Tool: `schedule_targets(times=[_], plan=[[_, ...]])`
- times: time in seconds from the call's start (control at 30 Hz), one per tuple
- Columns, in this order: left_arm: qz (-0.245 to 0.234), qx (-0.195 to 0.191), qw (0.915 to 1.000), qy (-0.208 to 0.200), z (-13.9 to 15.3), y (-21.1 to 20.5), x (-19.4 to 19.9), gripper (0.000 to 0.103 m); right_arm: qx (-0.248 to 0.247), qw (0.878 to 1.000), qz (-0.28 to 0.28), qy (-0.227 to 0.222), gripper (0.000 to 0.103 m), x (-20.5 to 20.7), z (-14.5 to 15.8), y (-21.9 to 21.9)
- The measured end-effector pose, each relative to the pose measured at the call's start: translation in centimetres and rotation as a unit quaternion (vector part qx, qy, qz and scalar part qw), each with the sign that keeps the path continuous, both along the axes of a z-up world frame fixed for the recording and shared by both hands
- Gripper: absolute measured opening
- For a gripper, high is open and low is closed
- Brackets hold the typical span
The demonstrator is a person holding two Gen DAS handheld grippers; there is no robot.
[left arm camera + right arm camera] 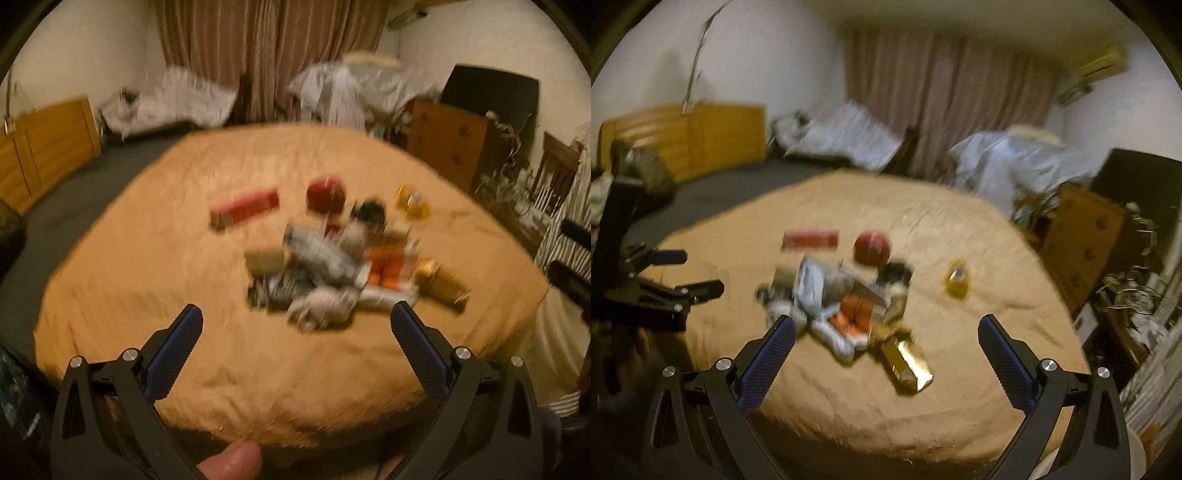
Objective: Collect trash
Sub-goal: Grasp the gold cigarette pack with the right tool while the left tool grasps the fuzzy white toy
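A blurred pile of trash [328, 266] lies on a bed with a tan cover [184, 280]: grey wrappers, an orange packet [388, 264], a gold box [443, 282]. Behind it sit a long red box [243, 208], a round red object [325, 195] and a small yellow bottle [412, 203]. My left gripper [295, 317] hangs open just short of the pile, nothing between its fingers. In the right wrist view the pile [846, 302] and gold box [907, 360] lie ahead of my open right gripper [886, 326]. The left gripper [690, 273] shows at the left edge.
Beyond the bed [990, 266] are brown curtains [269, 55], heaps of white cloth [354, 88], a wooden cabinet [40, 147] at left and a wooden dresser [447, 140] at right. Clutter [1126, 295] lines the right side. Dark floor [85, 181] runs left of the bed.
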State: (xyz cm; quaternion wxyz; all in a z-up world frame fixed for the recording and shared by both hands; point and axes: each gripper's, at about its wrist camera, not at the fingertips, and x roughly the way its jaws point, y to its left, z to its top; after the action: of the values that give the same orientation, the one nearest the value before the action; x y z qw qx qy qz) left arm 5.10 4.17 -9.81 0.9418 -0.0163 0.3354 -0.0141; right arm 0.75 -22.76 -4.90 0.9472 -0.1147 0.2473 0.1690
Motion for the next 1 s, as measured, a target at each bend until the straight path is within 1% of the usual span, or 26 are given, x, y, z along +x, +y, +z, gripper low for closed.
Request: schedule_targets(times=[0.03, 0.1, 0.13, 0.17, 0.23, 0.27, 0.3, 0.37, 0.4, 0.43, 0.5, 0.53, 0.57, 0.6, 0.63, 0.73, 0.77, 0.8, 0.83, 0.87, 0.9, 0.93, 0.97, 1.0], plan=[[0.005, -0.004, 0.9998, 0.018, -1.4, 0.7, 0.6, 0.098, -0.008, 1.000, 0.009, 0.018, 0.099, 0.9, -0.6, -0.1], [0.001, -0.009, 0.9984, 0.056, -3.7, 1.6, 1.7, 0.098, -0.031, 0.997, 0.029, 0.064, 0.099, 3.2, -2.2, 0.0], [-0.002, -0.010, 0.9965, 0.083, -5.2, 2.1, 2.3, 0.098, -0.042, 0.995, 0.034, 0.081, 0.098, 4.2, -3.0, 0.1], [-0.003, -0.014, 0.9952, 0.097, -6.1, 2.3, 2.7, 0.098, -0.053, 0.993, 0.037, 0.096, 0.096, 5.5, -4.1, 0.2], [-0.017, -0.029, 0.9935, 0.109, -7.5, 2.8, 3.5, 0.098, -0.065, 0.989, 0.042, 0.123, 0.093, 7.4, -5.6, 0.1], [-0.027, -0.032, 0.9928, 0.112, -7.9, 2.8, 3.9, 0.096, -0.071, 0.988, 0.041, 0.129, 0.091, 8.3, -6.2, 0.2], [-0.034, -0.032, 0.9927, 0.111, -8.2, 2.7, 4.2, 0.091, -0.078, 0.987, 0.040, 0.135, 0.091, 9.2, -6.8, 0.2], [-0.072, -0.024, 0.9911, 0.110, -8.3, 2.2, 5.2, 0.085, -0.089, 0.982, 0.046, 0.158, 0.089, 11.1, -8.0, 0.3], [-0.088, -0.017, 0.9900, 0.109, -8.3, 2.0, 5.8, 0.078, -0.093, 0.980, 0.049, 0.168, 0.089, 11.9, -8.6, 0.3], [-0.117, -0.007, 0.9877, 0.103, -8.0, 1.7, 6.6, 0.076, -0.098, 0.978, 0.050, 0.175, 0.089, 12.7, -9.1, 0.3], [-0.153, 0.000, 0.9833, 0.099, -7.6, 1.0, 7.6, 0.076, -0.100, 0.974, 0.059, 0.193, 0.089, 14.1, -9.8, 0.3], [-0.179, 0.015, 0.9784, 0.102, -7.5, 0.6, 8.3, 0.076, -0.099, 0.973, 0.062, 0.201, 0.089, 14.7, -10.1, 0.3], [-0.193, 0.025, 0.9756, 0.102, -7.5, 0.2, 8.6, 0.076, -0.096, 0.971, 0.065, 0.211, 0.089, 15.4, -10.5, 0.3], [-0.216, 0.044, 0.9701, 0.102, -7.5, -0.3, 8.9, 0.076, -0.093, 0.969, 0.068, 0.220, 0.089, 16.0, -10.9, 0.3], [-0.231, 0.054, 0.9656, 0.106, -7.7, -0.7, 9.2, 0.076, -0.092, 0.967, 0.069, 0.226, 0.089, 16.3, -11.1, 0.3], [-0.255, 0.075, 0.9575, 0.111, -8.4, -1.4, 9.9, 0.075, -0.091, 0.963, 0.072, 0.244, 0.089, 17.4, -12.0, 0.4], [-0.259, 0.083, 0.9562, 0.109, -8.6, -1.6, 10.1, 0.074, -0.092, 0.961, 0.072, 0.249, 0.089, 17.8, -12.3, 0.5], [-0.262, 0.088, 0.9552, 0.107, -8.6, -1.8, 10.1, 0.070, -0.095, 0.960, 0.074, 0.253, 0.087, 18.1, -12.7, 0.7], [-0.264, 0.087, 0.9549, 0.103, -8.4, -1.9, 10.2, 0.062, -0.097, 0.959, 0.075, 0.255, 0.084, 18.2, -12.9, 0.8], [-0.264, 0.085, 0.9551, 0.104, -8.3, -2.0, 10.8, 0.058, -0.096, 0.958, 0.077, 0.258, 0.074, 18.3, -13.1, 0.9], [-0.264, 0.079, 0.9556, 0.104, -8.1, -2.1, 10.9, 0.051, -0.093, 0.958, 0.076, 0.260, 0.063, 18.5, -13.2, 1.0], [-0.265, 0.072, 0.9560, 0.104, -7.9, -2.2, 11.0, 0.048, -0.089, 0.958, 0.072, 0.263, 0.058, 18.8, -13.3, 1.0], [-0.262, 0.071, 0.9568, 0.103, -7.9, -2.3, 10.9, 0.047, -0.086, 0.958, 0.069, 0.263, 0.055, 18.8, -13.4, 1.0], [-0.258, 0.073, 0.9579, 0.101, -7.9, -2.3, 10.5, 0.046, -0.085, 0.959, 0.067, 0.263, 0.055, 18.9, -13.5, 1.0]])
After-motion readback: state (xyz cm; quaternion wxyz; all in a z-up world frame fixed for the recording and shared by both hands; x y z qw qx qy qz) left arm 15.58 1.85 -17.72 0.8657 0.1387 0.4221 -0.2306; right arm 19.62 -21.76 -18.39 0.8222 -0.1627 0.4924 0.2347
